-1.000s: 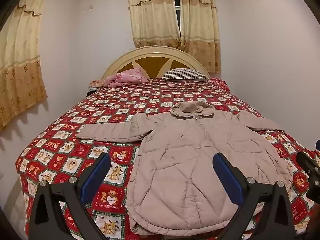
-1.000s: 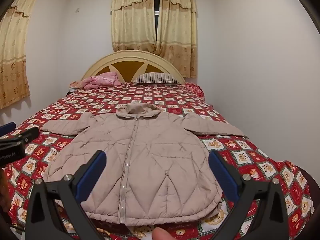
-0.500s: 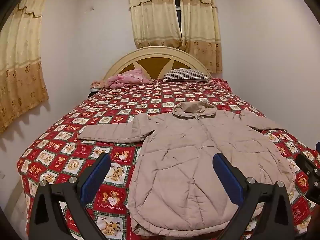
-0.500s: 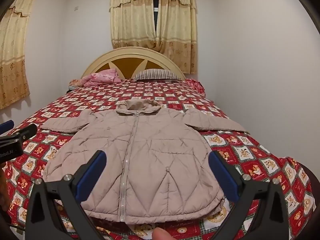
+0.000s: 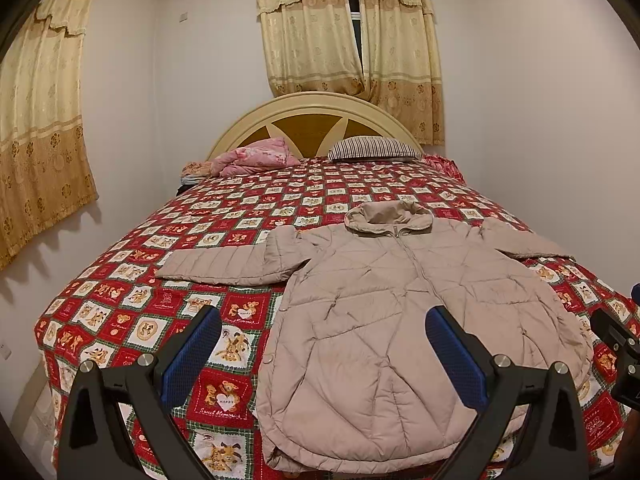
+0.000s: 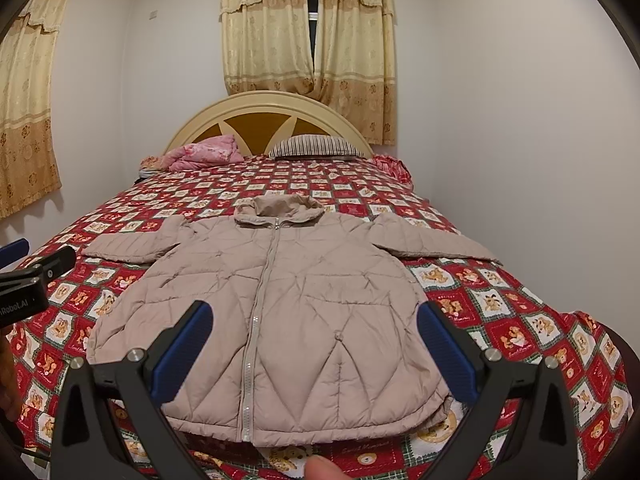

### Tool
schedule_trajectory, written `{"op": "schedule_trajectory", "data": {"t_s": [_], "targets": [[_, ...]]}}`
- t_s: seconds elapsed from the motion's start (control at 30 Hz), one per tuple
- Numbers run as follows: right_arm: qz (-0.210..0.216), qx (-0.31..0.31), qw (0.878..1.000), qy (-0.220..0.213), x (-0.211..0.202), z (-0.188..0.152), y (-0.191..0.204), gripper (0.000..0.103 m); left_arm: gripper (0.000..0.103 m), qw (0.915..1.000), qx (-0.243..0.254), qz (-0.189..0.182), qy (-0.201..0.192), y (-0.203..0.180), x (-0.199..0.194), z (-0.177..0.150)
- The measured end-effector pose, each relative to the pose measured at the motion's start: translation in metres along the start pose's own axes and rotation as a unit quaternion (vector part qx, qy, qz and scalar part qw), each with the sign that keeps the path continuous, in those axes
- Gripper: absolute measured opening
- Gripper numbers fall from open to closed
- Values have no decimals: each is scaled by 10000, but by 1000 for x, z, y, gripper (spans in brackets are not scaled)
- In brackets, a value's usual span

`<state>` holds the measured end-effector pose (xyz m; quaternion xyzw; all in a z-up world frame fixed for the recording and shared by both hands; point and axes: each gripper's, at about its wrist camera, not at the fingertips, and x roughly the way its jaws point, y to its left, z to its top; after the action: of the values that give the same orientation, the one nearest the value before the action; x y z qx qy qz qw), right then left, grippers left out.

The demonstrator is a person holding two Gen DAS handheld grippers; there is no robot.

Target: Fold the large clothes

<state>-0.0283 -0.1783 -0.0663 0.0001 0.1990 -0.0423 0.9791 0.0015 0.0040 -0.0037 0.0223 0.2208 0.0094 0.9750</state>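
A: Location of the coat?

B: The coat (image 5: pixel 404 320) lies flat on the bed (image 5: pixel 132 308), front up, zipped, collar toward the headboard (image 5: pixel 312 120), hem at the near edge. Both sleeves are spread out sideways. In the right wrist view the coat (image 6: pixel 280 320) sits roughly centred across the quilt.

A: Tool states?

B: Left tool (image 5: pixel 324 352) has its jaws wide apart and holds nothing; it hangs above the hem's left part without touching it. Right tool (image 6: pixel 312 348) likewise stands spread and empty, above the lower front of the coat.

A: Containers?

B: No containers to report. At the head of the bed there is a striped pillow (image 5: pixel 374 148) and a pink bundle (image 5: pixel 256 156), well apart from the coat.

A: Anything hidden or cut off?

B: The hem's near edge is partly masked by the tool frames in both views. The right sleeve end runs toward the bed's right edge. A fingertip (image 6: pixel 324 468) shows at the bottom of the right wrist view. What lies beneath the pink bundle cannot be made out.

A: Room to work?

B: Bare quilt is open left of the coat and between collar and pillow. A wall (image 5: pixel 560 140) stands near the bed's right side. Curtains (image 5: pixel 348 28) hang behind the headboard.
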Motion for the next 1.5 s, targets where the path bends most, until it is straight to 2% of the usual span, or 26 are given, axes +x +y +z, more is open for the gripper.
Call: {"op": "schedule_trajectory", "data": {"t_s": [1.5], "targets": [[38,16,10000,59,-1,-6,13,103,102,10000,6,2,28,1,2,-4]]}}
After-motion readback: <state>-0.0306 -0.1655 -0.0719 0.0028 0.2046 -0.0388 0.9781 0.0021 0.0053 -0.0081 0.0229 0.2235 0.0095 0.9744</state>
